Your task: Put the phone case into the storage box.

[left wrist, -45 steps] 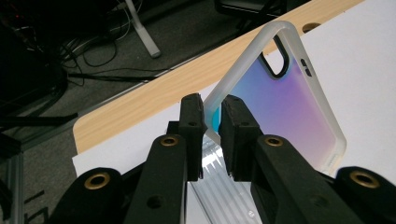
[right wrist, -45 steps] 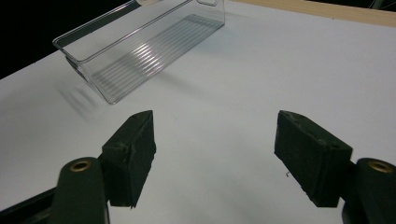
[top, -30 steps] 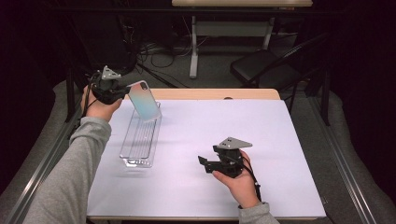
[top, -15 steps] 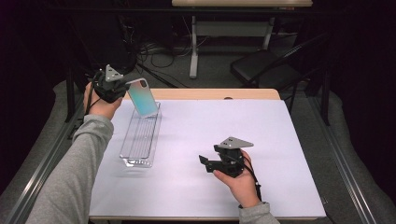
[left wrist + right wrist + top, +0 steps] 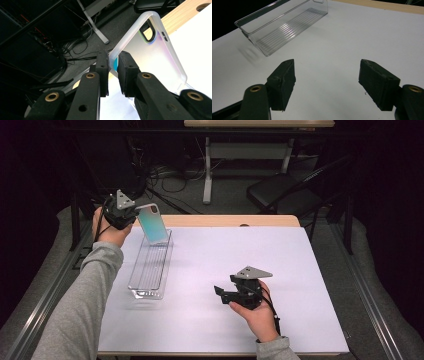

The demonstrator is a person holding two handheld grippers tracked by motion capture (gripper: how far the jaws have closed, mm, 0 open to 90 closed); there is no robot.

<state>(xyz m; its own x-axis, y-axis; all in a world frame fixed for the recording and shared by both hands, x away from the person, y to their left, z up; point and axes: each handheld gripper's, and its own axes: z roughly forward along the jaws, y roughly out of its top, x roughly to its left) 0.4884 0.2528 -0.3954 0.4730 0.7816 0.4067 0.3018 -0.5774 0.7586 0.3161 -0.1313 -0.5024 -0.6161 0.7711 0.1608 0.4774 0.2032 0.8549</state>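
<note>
The phone case (image 5: 150, 57) in my left claw (image 5: 131, 215) is translucent and frosted, with an iridescent sheen — teal to pale violet — and a dark-rimmed camera cutout near its top corner. My jaws are clenched on its lower edge, and I hold it tilted in the air above the far end of the clear plastic bin (image 5: 150, 267), near the far left corner of the table (image 5: 310, 270).

The bin is long and narrow with a ribbed floor, lying lengthwise along the table's left side. My right claw (image 5: 223, 293) rests near the front middle, well apart from the bin — jaws spread wide with nothing between them.

The table is covered in white, with a wooden edge at the back. Beyond it the room is dark: cables on the floor, a white desk leg, a black chair (image 5: 285, 195).
</note>
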